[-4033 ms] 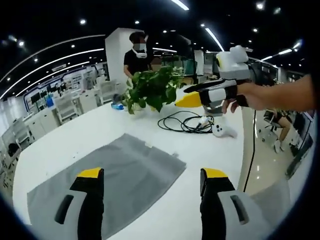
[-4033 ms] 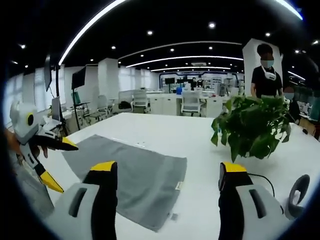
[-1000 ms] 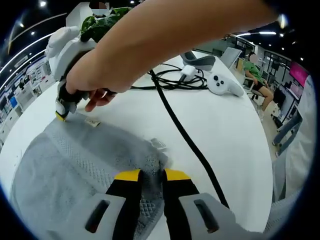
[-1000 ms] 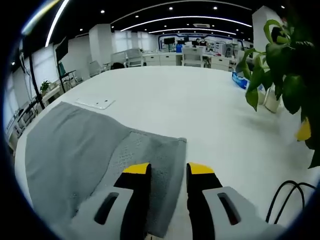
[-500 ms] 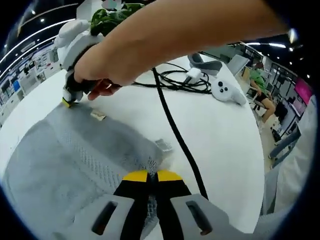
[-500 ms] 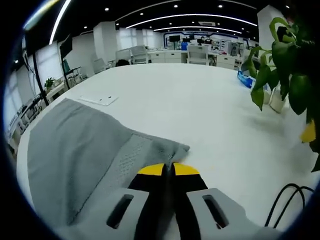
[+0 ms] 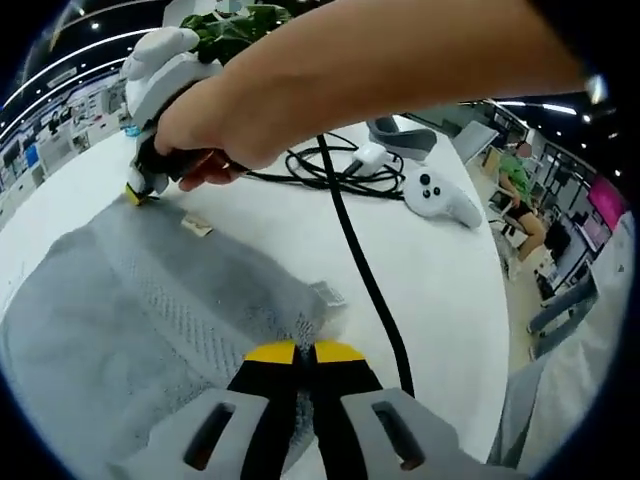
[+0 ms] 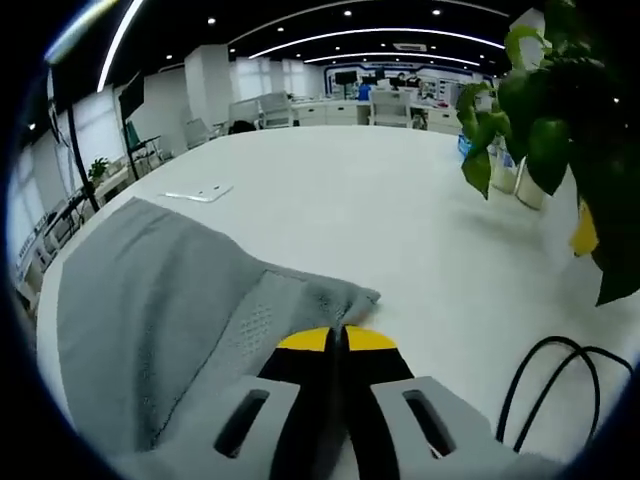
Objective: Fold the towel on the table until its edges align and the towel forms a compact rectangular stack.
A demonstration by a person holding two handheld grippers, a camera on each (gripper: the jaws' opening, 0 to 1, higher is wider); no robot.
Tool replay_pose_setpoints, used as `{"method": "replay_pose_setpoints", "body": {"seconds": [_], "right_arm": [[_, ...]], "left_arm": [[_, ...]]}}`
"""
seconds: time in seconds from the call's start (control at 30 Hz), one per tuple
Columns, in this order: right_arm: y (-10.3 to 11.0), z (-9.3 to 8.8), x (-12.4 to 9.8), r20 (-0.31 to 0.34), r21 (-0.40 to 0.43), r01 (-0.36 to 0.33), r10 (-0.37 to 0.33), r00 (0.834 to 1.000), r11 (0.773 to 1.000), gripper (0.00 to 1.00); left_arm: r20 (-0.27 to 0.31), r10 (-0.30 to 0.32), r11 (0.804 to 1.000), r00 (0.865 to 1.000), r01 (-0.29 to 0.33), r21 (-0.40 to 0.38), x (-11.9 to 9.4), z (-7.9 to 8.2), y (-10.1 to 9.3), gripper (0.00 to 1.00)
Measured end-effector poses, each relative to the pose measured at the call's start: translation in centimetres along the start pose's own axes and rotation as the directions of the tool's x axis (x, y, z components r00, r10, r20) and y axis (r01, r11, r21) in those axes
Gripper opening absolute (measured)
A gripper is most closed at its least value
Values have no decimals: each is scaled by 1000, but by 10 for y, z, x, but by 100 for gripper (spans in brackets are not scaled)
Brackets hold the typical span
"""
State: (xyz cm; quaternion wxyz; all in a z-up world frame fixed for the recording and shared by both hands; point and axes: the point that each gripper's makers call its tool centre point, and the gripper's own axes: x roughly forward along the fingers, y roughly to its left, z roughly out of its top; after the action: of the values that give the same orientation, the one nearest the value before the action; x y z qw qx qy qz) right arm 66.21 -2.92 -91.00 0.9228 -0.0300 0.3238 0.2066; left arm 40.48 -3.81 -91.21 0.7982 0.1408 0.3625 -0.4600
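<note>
A grey towel (image 7: 120, 310) lies spread on the white table (image 7: 440, 280). My left gripper (image 7: 305, 350) is shut on the towel's near corner, beside a small white tag (image 7: 328, 293). In the same view, a hand holds my right gripper (image 7: 135, 192) at the upper left, its yellow tips down on the towel's far corner. In the right gripper view the right gripper (image 8: 336, 340) is shut on a bunched corner of the towel (image 8: 150, 300), which stretches away to the left.
A black cable (image 7: 360, 270) trails from the hand across the table. A white controller (image 7: 440, 195), a headset (image 7: 400, 135) and coiled cables lie beyond. A potted plant (image 8: 560, 110) stands at the right, and a flat white card (image 8: 200, 192) lies past the towel.
Four seconds ago both grippers hung open above the table. One second ago their jaws straddled the towel corners; they then shut on them. Since half a second ago, only slight camera shifts.
</note>
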Motion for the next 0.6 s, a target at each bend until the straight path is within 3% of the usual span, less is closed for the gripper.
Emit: {"method": "replay_pose_setpoints", "body": {"seconds": [0.23, 0.43, 0.6], "right_arm": [[-17, 0, -6, -17, -15, 38, -38, 999, 999, 1], [-29, 17, -17, 29, -18, 80, -79, 996, 997, 1], [-27, 29, -20, 41, -10, 84, -83, 996, 996, 1]], "left_arm": [[24, -7, 1000, 1000, 8, -28, 0, 11, -10, 4], [57, 11, 999, 998, -8, -50, -7, 22, -4, 3], [96, 24, 999, 995, -20, -47, -20, 36, 1, 3]]}}
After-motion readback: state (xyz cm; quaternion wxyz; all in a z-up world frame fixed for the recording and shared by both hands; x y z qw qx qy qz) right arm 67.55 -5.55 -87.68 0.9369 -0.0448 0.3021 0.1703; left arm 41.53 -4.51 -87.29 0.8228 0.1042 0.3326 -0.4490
